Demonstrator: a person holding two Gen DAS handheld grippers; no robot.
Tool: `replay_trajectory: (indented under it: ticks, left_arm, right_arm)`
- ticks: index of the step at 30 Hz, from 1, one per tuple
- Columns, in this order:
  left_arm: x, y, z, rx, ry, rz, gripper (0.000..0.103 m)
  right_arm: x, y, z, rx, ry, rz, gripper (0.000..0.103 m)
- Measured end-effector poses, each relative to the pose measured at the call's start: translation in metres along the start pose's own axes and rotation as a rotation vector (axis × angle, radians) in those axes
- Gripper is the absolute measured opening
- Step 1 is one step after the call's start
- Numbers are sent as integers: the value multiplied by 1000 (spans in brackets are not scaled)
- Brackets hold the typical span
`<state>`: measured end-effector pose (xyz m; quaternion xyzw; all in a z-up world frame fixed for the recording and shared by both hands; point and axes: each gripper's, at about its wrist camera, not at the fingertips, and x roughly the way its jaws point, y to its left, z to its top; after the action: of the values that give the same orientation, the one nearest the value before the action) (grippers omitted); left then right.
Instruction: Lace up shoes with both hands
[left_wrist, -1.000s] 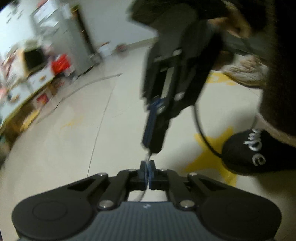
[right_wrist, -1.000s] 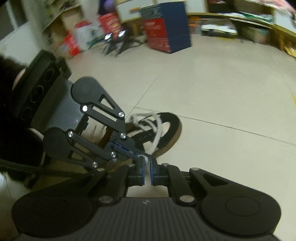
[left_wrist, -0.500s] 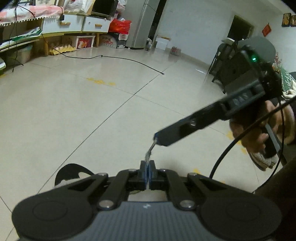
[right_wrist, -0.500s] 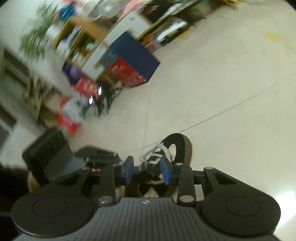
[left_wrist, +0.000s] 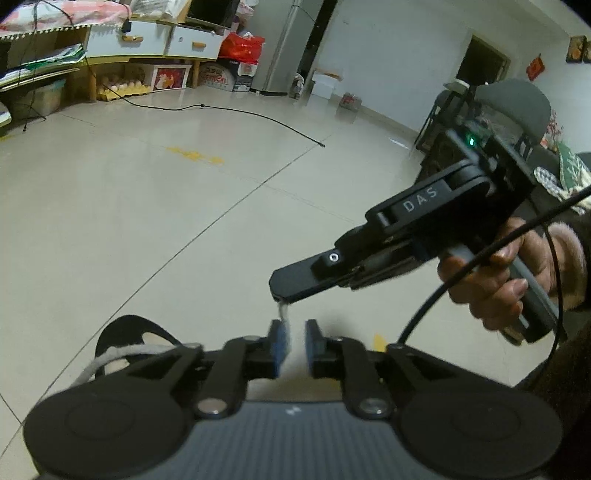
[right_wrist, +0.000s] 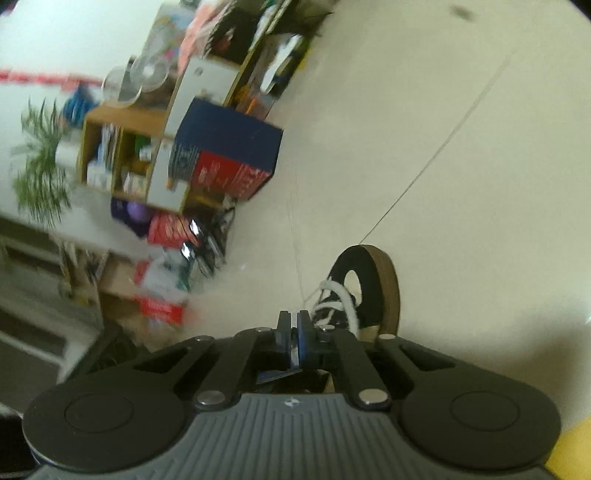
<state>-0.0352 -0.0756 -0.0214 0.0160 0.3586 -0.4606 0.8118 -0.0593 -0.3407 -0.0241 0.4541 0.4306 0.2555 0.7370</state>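
A black shoe-shaped lacing board (right_wrist: 373, 291) with a tan wooden edge lies on the pale tiled floor, threaded with a white lace (right_wrist: 341, 295). In the left wrist view its edge (left_wrist: 122, 332) shows at lower left. My left gripper (left_wrist: 293, 349) is open; the lace end (left_wrist: 283, 314) hangs just above its left pad. My right gripper (left_wrist: 280, 291) comes in from the right and is shut on that lace end. In the right wrist view the right gripper (right_wrist: 293, 334) has its blue pads almost together on something thin.
A black cable (left_wrist: 258, 116) runs across the floor. Shelves and drawers (left_wrist: 147, 40) line the far wall on the left. A blue and red box (right_wrist: 225, 151) and cluttered shelves (right_wrist: 122, 158) stand at the back. My hand (left_wrist: 491, 273) holds the right gripper's handle.
My left gripper has opened and let go of the lace end. My right gripper has closed from open and now pinches the lace end above the left fingers.
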Motion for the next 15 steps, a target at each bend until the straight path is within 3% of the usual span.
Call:
replay_trajectory:
  ticks: [9, 15]
  left_arm:
    - [1, 4, 2, -41, -22, 14, 18]
    - [5, 6, 7, -84, -21, -9, 14]
  right_arm:
    - [-1, -3, -3, 66, 23, 45, 4]
    - [-9, -8, 0, 107, -25, 47, 4]
